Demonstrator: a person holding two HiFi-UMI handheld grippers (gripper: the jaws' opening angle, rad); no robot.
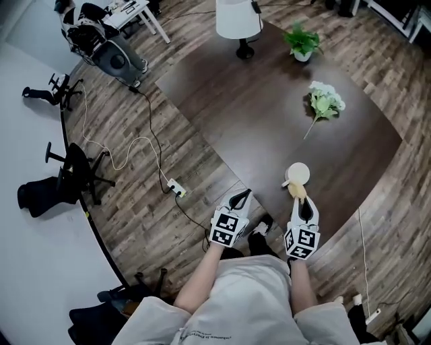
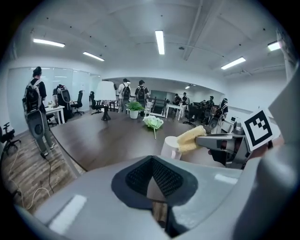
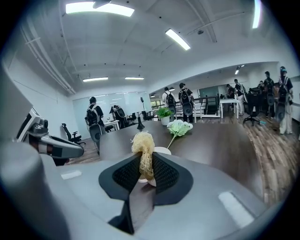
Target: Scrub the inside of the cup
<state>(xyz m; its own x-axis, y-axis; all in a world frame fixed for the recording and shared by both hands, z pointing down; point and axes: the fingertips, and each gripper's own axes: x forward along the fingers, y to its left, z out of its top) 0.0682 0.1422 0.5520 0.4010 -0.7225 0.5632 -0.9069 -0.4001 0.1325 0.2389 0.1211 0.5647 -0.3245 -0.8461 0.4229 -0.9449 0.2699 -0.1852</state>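
Nearest the lens in the head view, at the bottom centre of the frame, is the person's light grey shirt, with both forearms reaching up-frame to the two grippers.

The left gripper sits at lower centre, by the near edge of the dark brown table. In the left gripper view its ribbed black pads are pressed together at the tips with nothing between them.

The right gripper lies just to its right. In the right gripper view it is pinching a pale yellow fibrous scrubbing sponge, which sticks out beyond the jaws as a rounded tuft.

The white cylindrical cup stands upright on the table close to that near edge, at lower right of centre in the head view. The sponge touches the cup's near rim. From the left gripper view the sponge rests against the upper right side of the cup. In the right gripper view only a white arc of the cup shows behind the sponge.

Farther up the table:
- A bunch of white flowers with green leaves, lying at right.
- A small green potted plant, at upper right.
- A white-shaded lamp on a black base, at top centre.

A white power strip and its cables lie on the wood-plank floor at left of centre. Black office chairs stand at the left edge.
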